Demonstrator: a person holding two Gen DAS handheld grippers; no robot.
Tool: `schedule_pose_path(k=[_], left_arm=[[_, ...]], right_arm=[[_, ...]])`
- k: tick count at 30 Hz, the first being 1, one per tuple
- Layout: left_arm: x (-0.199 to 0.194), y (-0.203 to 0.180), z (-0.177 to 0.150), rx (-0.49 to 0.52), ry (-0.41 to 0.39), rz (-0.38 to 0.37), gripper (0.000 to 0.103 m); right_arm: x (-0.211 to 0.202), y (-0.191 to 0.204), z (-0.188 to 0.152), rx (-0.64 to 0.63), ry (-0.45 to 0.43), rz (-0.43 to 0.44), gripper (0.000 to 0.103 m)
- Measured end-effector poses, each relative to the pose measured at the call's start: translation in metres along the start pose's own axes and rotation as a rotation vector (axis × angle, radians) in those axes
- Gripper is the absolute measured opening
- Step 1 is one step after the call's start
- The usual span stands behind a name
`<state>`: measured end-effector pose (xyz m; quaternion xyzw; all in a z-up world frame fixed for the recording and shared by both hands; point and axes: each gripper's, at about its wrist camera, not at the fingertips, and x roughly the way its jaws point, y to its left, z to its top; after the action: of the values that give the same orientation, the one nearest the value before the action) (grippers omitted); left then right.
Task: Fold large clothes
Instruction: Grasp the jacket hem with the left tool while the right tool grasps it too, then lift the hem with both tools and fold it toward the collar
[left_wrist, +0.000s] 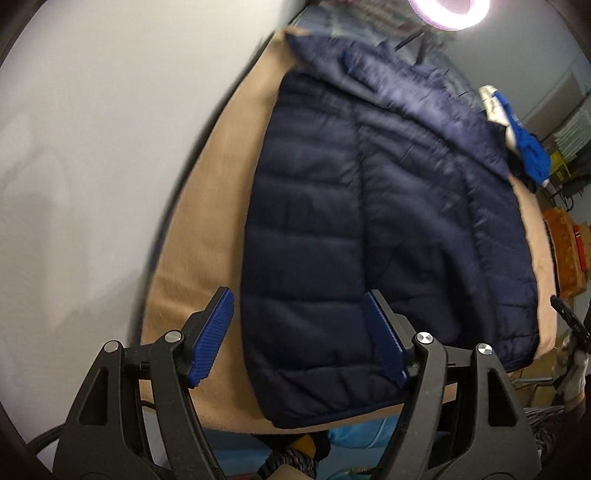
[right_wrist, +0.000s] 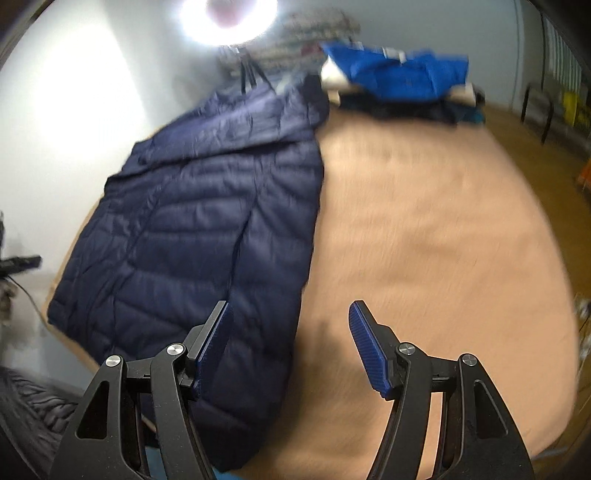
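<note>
- The navy puffer jacket (left_wrist: 369, 236) lies flat on the tan blanket (right_wrist: 424, 240) that covers the table, along the side nearest the white wall (left_wrist: 92, 166).
- Beyond the jacket's far end sits a pile of folded clothes (right_wrist: 399, 81), a bright blue piece on top with white and dark ones under it.
- A ring light (right_wrist: 229, 18) glares above the jacket's far end and washes out what is around it.
- To the right of the jacket the blanket is bare and blurred; past its edge there is wooden floor and shelving too smeared to read.
- Below the jacket's near hem, under the table edge, some blue and yellow items are cut off by my tools.
- My left gripper (left_wrist: 299, 339) hovers over the jacket's near hem, fingers spread wide, nothing between them.
- My right gripper (right_wrist: 291, 347) hangs above the jacket's right edge, also spread apart and empty, its left finger (right_wrist: 214, 347) over the fabric and the other over the blanket.
</note>
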<state>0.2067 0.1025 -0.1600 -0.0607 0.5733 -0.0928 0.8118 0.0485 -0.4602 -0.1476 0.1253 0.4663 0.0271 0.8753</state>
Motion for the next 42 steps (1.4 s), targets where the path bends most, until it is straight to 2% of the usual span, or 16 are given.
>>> schedule_pose_path(k=[5,9,12,14,15,16,17,18,19,20,21,23,28,36,38,42], left_arm=[[0.032,0.021,-0.013,-0.088,0.075,-0.043,0.074],[0.047,0.035,-0.022,-0.163,0.125,-0.114,0.074],[0.049,0.032,-0.023,-0.137,0.118,-0.112,0.073],[0.049,0.028,-0.023,-0.120,0.116,-0.120,0.068],[0.049,0.026,-0.023,-0.108,0.115,-0.122,0.058],[0.050,0.023,-0.023,-0.097,0.116,-0.128,0.044],[0.050,0.021,-0.023,-0.093,0.117,-0.131,0.036],[0.051,0.019,-0.022,-0.094,0.117,-0.138,0.023],[0.051,0.018,-0.021,-0.093,0.116,-0.144,0.014],[0.050,0.016,-0.020,-0.089,0.110,-0.148,0.011],[0.047,0.013,-0.020,-0.080,0.101,-0.150,0.008],[0.039,0.010,-0.018,-0.076,0.079,-0.167,0.006],[-0.003,0.012,-0.011,-0.106,-0.024,-0.278,0.004],[-0.070,0.016,0.014,-0.159,-0.228,-0.380,0.003],[-0.081,0.018,0.019,-0.172,-0.266,-0.395,0.003],[-0.090,0.016,0.030,-0.149,-0.307,-0.344,0.003]], right_arm=[[0.021,-0.014,-0.023,0.096,0.087,0.069,0.065],[0.032,-0.009,-0.033,0.101,0.128,0.133,0.065],[0.042,-0.003,-0.038,0.100,0.162,0.179,0.065],[0.045,-0.001,-0.039,0.105,0.165,0.191,0.067],[0.046,-0.001,-0.038,0.112,0.164,0.200,0.067],[0.046,-0.001,-0.037,0.125,0.163,0.214,0.067],[0.047,-0.002,-0.036,0.141,0.162,0.237,0.067],[0.049,-0.002,-0.036,0.150,0.165,0.254,0.067],[0.050,-0.001,-0.036,0.154,0.167,0.266,0.063],[0.052,0.001,-0.036,0.151,0.174,0.285,0.058],[0.052,0.004,-0.036,0.143,0.180,0.295,0.052],[0.055,0.010,-0.034,0.130,0.200,0.328,0.013],[0.048,0.024,-0.028,0.083,0.178,0.321,0.006],[-0.002,0.013,0.001,0.136,0.014,0.383,0.004],[-0.014,0.007,0.010,0.165,-0.032,0.408,0.004],[-0.026,0.005,0.026,0.183,-0.090,0.415,0.004]])
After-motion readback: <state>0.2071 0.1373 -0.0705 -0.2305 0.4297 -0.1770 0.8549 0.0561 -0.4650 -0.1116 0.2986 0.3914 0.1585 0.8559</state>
